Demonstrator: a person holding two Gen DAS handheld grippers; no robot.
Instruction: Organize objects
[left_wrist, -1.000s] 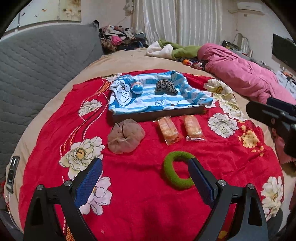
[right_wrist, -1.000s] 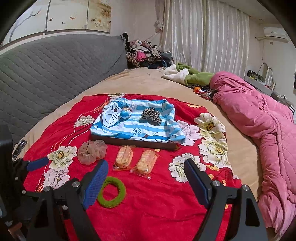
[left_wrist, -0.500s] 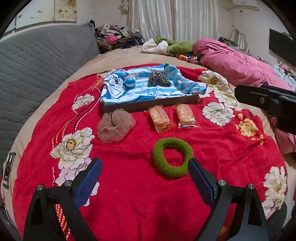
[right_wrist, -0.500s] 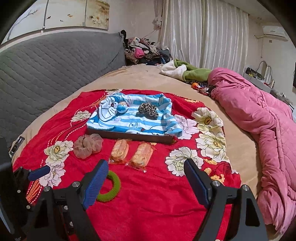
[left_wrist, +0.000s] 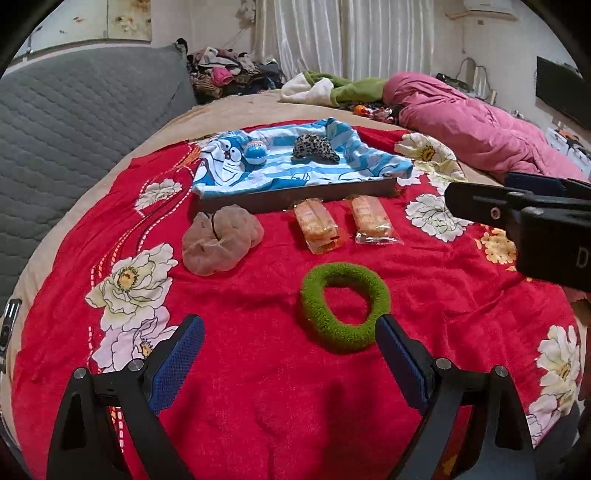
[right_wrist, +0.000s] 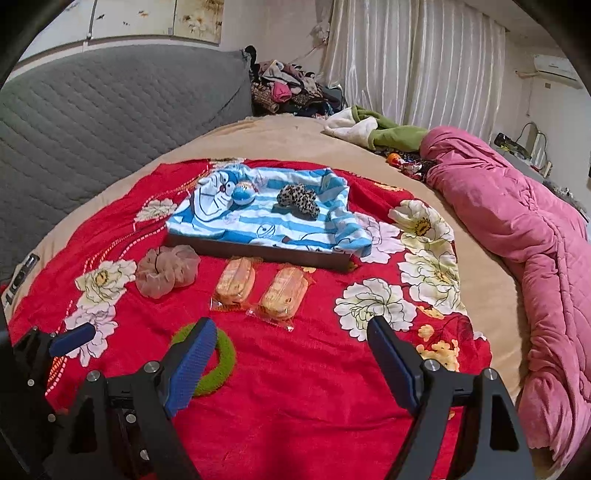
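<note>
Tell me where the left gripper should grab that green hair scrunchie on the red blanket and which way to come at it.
Pinch one side of the green scrunchie ring, probably the near arc, coming from above. It lies flat on the red blanket with an open middle, so one finger can drop into the hole and the other outside the band. The left gripper stands open just short of it, with nothing crowding that side.

Home bedroom: bed (right_wrist: 295, 147), pink quilt (right_wrist: 517, 229), curtains (right_wrist: 406, 55)
</note>
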